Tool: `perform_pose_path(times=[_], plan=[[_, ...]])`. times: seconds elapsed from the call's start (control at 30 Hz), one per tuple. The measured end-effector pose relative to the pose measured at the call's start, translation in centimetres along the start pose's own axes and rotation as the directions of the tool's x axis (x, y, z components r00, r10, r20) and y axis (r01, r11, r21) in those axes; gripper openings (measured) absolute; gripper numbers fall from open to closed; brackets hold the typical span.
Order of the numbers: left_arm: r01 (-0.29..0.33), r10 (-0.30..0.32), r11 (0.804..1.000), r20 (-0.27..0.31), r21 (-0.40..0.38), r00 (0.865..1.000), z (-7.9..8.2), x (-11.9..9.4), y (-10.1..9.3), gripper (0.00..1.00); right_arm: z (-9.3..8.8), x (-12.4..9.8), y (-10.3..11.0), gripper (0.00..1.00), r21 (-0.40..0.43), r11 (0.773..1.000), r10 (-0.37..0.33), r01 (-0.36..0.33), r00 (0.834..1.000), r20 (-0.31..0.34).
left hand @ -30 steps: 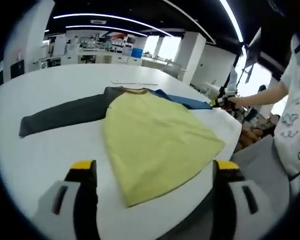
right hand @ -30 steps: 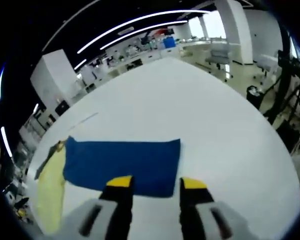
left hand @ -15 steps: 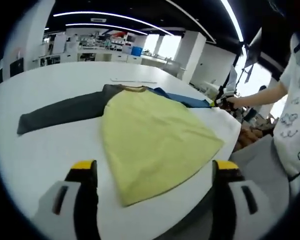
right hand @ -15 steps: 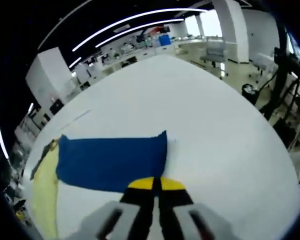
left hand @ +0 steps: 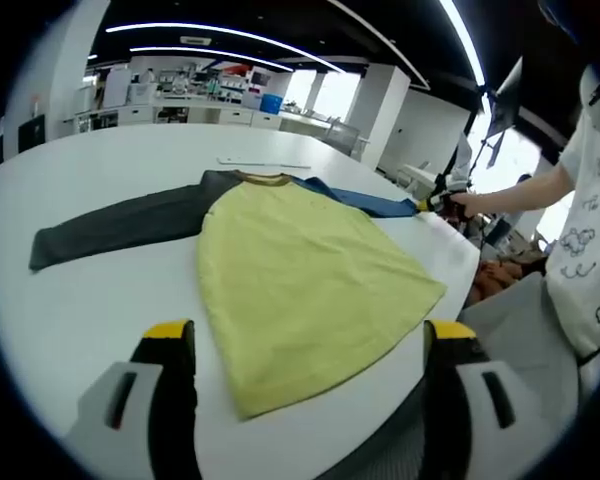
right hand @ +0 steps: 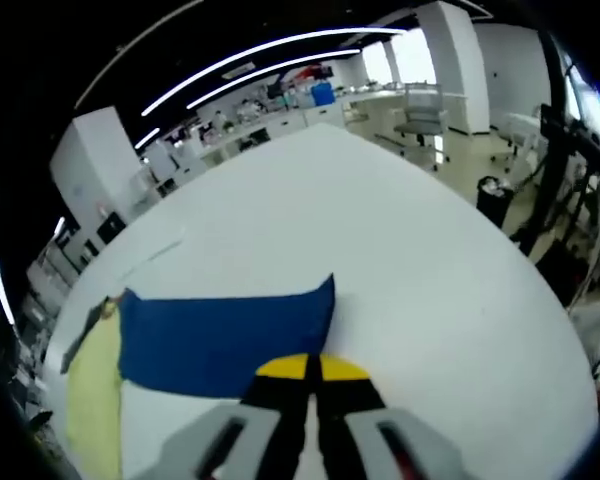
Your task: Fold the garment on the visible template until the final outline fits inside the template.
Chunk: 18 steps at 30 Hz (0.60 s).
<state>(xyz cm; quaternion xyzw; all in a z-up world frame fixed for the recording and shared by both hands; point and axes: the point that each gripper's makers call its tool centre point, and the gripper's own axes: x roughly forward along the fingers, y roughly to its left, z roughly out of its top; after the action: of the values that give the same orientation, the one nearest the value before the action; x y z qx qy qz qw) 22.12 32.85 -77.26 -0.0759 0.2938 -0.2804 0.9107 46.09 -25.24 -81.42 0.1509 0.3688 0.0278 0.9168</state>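
1. White table (left hand: 90, 300): I see it running wide and round-edged under everything in the left gripper view; in the right gripper view its bare top stretches away beyond the cloth.
2. Shirt (left hand: 300, 280): yellow body lying flat on the table, hem toward my left gripper, collar at the far end.
3. Dark grey sleeve (left hand: 120, 220): stretched out flat from the shoulder across the table.
4. Blue sleeve (right hand: 220, 325): spread out from the other shoulder; in the right gripper view it reads as a broad blue panel, its far corner lifted slightly off the table.
5. Person at the table edge: white printed t-shirt (left hand: 595, 250), one forearm reaching out to the blue sleeve's end.
6. Left gripper (left hand: 310, 345): jaws spread wide, yellow tips either side of the shirt hem, nothing between them. I read it as hovering above the table.
7. Right gripper (right hand: 308, 370): yellow tips pressed together at the near edge of the blue sleeve, pinching the cloth.
8. Thin pale strip (left hand: 265, 163): lying on the table just beyond the collar; I cannot tell what it is.
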Motion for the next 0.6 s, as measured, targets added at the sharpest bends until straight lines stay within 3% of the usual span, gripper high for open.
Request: perform_pose_path(times=[0.3,0.6], plan=[[0.018,-0.018,1.0,0.033,0.013,0.999,0.7,0.2,-0.4,0.92,1.9,-0.7,6.8,0.0,-0.024,0.989,0.145,-0.144,0.988,0.048],[0.021,-0.022,1.0,0.076,0.022,0.997,2.1,-1.2,-1.7,0.92,2.7,-0.5,15.0,0.0,-0.074,0.954,0.294,-0.292,0.955,0.024]])
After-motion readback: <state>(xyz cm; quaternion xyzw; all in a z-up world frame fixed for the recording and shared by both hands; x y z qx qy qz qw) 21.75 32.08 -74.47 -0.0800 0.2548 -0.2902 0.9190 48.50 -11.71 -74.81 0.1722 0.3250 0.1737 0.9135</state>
